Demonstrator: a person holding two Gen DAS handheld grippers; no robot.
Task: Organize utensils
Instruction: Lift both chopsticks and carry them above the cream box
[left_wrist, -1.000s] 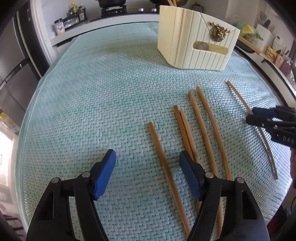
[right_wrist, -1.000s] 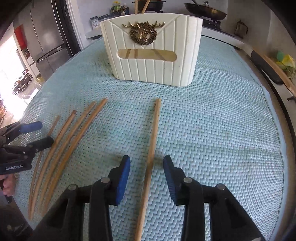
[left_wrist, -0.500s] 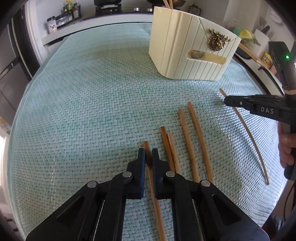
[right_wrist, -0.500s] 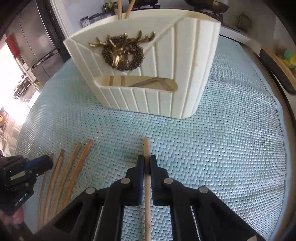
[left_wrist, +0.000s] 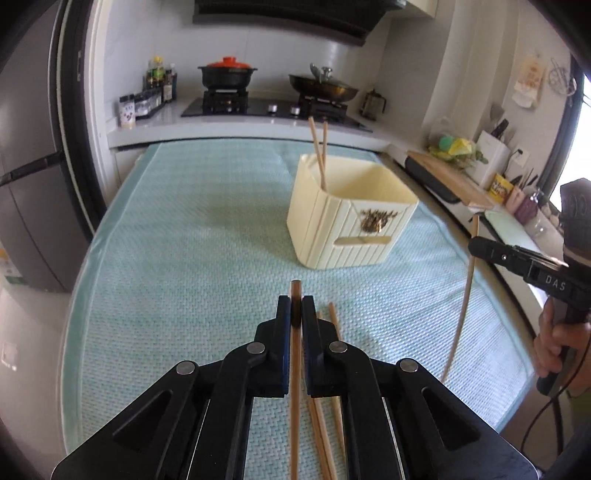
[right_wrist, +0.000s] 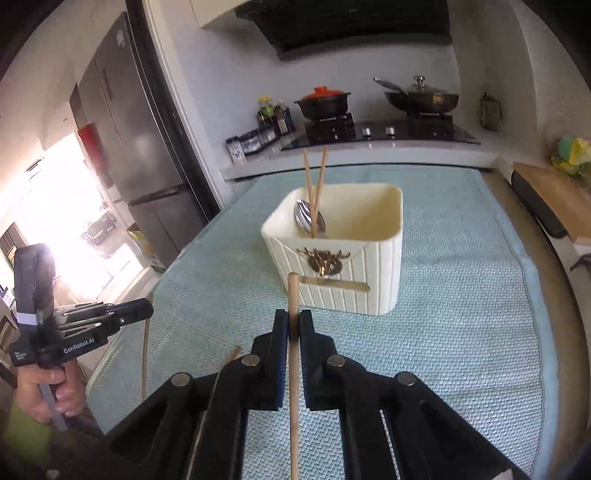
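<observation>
In the left wrist view, the left gripper (left_wrist: 295, 310) fills the lower centre of the frame, its jaws closed on a dark wooden chopstick (left_wrist: 294, 387) that runs straight up between the blue pads, its tip poking out just above them. Beneath the gripper, a few more loose chopsticks (left_wrist: 334, 325) lie on the pale green woven mat (left_wrist: 184, 258) that covers the bench, showing just right of the jaws and again at the bottom edge.

Above centre, slightly right, stands the cream ribbed utensil holder (left_wrist: 343, 221) with a brass stag ornament and a slot on its front. Two chopsticks in the holder (left_wrist: 320, 155) stand in its far left corner, leaning a little and crossing near the rim.

At the right edge of this view, the right gripper (left_wrist: 476, 245) appears side-on, held by a hand (left_wrist: 554, 343), clamped on a pale chopstick (left_wrist: 463, 295) whose long lower part hangs down clear of the mat.

In the right wrist view, the right gripper sits at lower centre, jaws closed on that pale chopstick, its upper end rising in front of the holder's slot. The holder is at centre frame; a metal spoon (right_wrist: 308, 218) rests inside against its left wall, beside the two standing chopsticks. At the left edge the left gripper shows from the side, with its chopstick hanging below it.

At the top of both views are a stove with a red-lidded pot (left_wrist: 227, 74) and a lidded pan (left_wrist: 325, 88).
</observation>
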